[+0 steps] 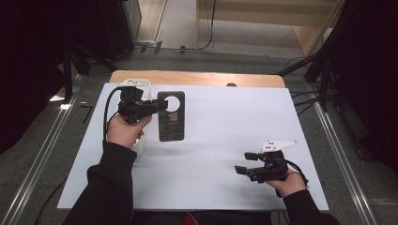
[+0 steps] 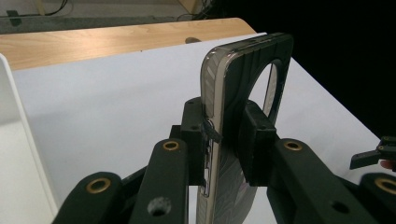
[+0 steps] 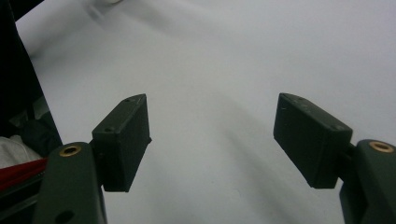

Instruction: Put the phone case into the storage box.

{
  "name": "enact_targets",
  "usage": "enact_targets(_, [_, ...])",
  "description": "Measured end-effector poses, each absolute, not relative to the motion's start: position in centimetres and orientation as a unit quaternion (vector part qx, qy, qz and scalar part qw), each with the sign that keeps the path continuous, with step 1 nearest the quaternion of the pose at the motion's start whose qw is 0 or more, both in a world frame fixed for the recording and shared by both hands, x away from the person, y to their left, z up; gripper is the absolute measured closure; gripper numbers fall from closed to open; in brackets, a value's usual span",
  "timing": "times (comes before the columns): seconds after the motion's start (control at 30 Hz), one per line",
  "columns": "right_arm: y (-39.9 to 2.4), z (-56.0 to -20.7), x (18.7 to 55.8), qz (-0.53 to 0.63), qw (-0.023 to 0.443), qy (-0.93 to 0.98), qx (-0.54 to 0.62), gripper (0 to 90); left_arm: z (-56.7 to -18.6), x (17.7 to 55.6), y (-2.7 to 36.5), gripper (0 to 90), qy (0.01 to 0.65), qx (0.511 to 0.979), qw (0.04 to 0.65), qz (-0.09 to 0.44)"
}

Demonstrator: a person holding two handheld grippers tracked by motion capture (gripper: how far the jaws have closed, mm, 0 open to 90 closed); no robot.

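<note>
Phone case is being held by its left edge in the closed left gripper, far left over the mat, long axis near-to-far; right gripper is being kept open, empty, near right.

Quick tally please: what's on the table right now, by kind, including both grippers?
Grippers: 2, the left gripper shut on the case, the right gripper open over the white sheet
Dark phone case: 1
White stand behind the left hand: 1
Total: 4
</note>
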State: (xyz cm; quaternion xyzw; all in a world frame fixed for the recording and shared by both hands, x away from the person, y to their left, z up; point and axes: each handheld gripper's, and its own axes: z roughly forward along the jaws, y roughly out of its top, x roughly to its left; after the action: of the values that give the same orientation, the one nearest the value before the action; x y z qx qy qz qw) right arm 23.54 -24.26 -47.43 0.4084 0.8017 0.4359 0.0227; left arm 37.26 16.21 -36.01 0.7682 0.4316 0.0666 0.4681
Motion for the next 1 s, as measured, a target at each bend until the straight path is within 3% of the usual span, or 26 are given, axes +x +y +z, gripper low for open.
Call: enact_targets(1.0, [-24.4, -47.5, 23.6, 0.437, 0.019, 0.8, 0.411, 26.3, -32.4, 39.3, 18.6, 74.1, 0.439, 0.762, 0.464, 0.105])
